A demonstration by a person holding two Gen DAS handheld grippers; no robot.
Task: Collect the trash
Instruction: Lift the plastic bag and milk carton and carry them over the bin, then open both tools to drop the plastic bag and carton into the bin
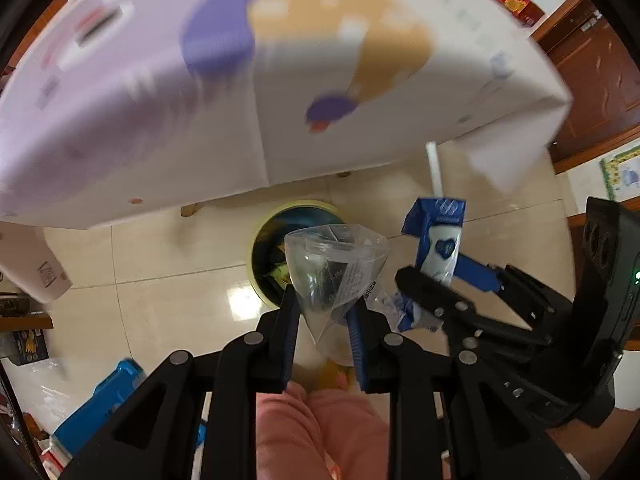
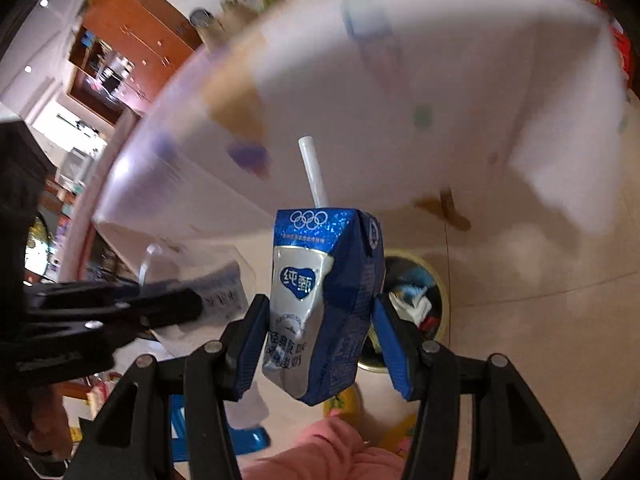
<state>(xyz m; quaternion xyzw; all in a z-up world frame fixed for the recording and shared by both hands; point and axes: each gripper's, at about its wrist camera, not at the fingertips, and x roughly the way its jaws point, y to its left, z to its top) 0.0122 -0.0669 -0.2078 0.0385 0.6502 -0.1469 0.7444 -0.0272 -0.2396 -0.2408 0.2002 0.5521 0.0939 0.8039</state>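
Above the yellow-rimmed bin on the floor: left hand-held gripper nearly closed, pinching a clear plastic bag; beside it, right hand-held gripper wide, clamped on a blue milk carton with straw.

Table: draped in a pale cloth printed with purple and tan shapes, blurred, filling the upper frame in both views.
Table leg: wooden foot showing under the cloth's hem.
Floor: glossy beige tiles, a bright glare patch near centre.
Cabinets: reddish-brown wood, far right; again upper left in the right wrist view.
Red box: beyond the table's far edge.
Blue case: lying on the floor, lower left.
Cardboard box: pale, at the left edge.
Pink trousers: bottom centre, directly below.
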